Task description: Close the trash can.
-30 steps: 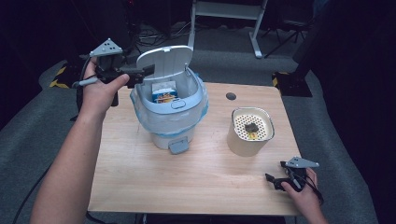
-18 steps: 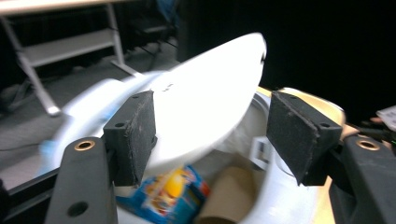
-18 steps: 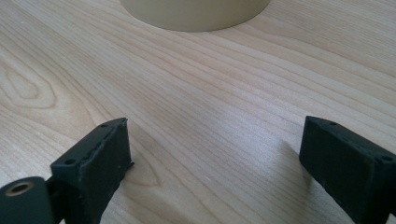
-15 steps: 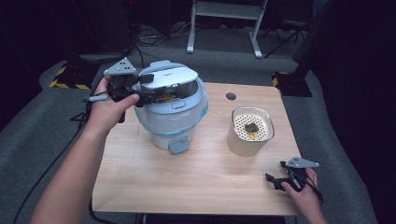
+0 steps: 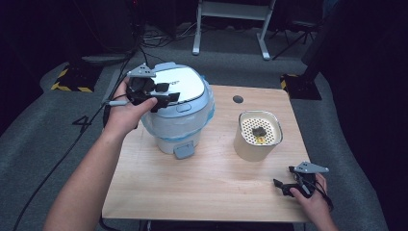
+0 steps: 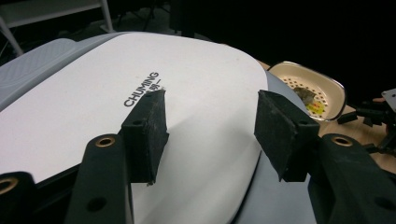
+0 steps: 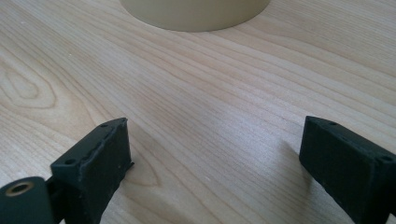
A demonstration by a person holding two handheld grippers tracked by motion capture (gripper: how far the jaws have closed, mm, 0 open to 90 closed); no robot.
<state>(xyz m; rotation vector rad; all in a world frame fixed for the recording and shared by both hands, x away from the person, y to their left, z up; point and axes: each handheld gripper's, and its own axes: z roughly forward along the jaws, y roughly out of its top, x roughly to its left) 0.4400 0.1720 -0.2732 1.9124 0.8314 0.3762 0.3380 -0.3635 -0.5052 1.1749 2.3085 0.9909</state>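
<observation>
The left gripper (image 5: 161, 96), jaws wide, rests on the rice cooker lid (image 5: 185, 86); the right gripper (image 5: 285, 185), wide, lies before the cream pot (image 5: 257, 137).

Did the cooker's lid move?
Yes. The lid swung down from upright onto the cooker, which stayed put on the table; the left gripper rests on it.

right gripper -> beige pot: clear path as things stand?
Probably yes. The right gripper rests open at the table's near right corner, and the beige pot stands just ahead of it with only bare wood between. The rice cooker and the left gripper sit off to the left.
</observation>
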